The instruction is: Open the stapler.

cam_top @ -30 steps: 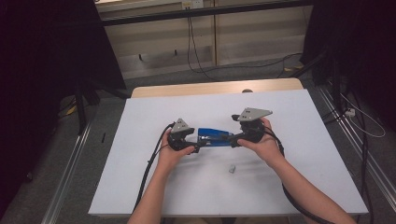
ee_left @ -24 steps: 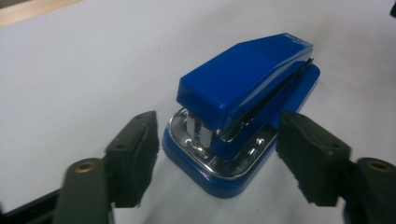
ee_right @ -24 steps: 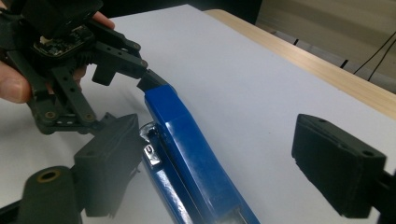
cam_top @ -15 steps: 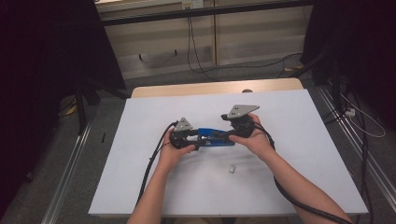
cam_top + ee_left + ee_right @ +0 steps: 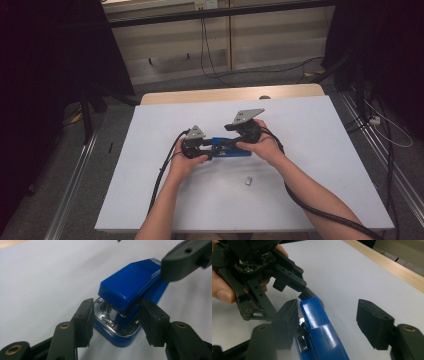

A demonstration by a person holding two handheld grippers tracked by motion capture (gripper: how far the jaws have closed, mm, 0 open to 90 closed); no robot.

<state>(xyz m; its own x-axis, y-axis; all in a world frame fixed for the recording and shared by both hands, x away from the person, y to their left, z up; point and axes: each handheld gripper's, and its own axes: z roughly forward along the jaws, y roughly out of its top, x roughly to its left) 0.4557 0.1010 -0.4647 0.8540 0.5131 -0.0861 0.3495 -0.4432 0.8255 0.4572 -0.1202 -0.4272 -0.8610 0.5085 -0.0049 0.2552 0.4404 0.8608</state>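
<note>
Tongs: left tongs (image 5: 116,322) clamp stapler (image 5: 130,290) | right tongs (image 5: 332,325) seemingly closing, ungripped

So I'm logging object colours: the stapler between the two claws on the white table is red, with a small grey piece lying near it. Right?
Not quite: the stapler is blue, not red, as the left gripper view shows. The rest holds: it lies between the left claw and right claw on the white table, with the small grey piece near it.
</note>
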